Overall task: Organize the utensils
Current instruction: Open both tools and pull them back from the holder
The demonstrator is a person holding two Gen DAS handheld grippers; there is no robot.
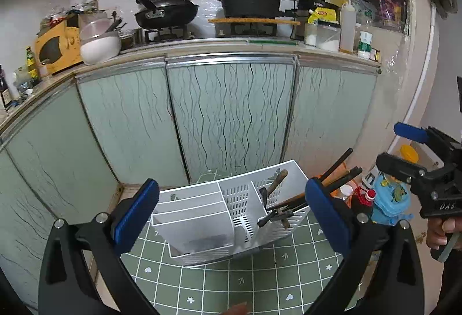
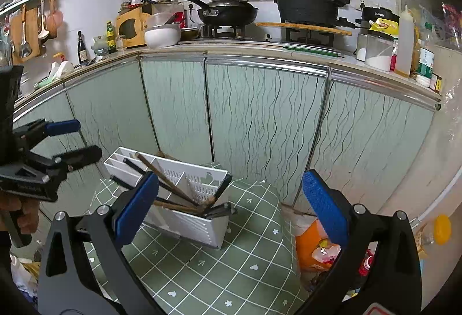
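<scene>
White slotted utensil holder [image 1: 231, 216], chopsticks [image 1: 337, 170] inside

White slotted utensil holder [image 1: 231, 216]; green tablecloth [image 1: 231, 280] gridded white, hearts, flowers; blue gripper pads [image 1: 135, 216]; pale green cabinet doors [image 1: 231, 113], black wavy lines.

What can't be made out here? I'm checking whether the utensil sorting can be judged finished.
- Left wrist view: the utensil ends deep inside the white caddy are hidden by its walls; the left gripper finger covers the chopsticks partway.
- Right wrist view: the right gripper finger hides the caddy's near corner, so the flat compartments' contents stay unseen.
- Both: utensil types too small to name.
</scene>
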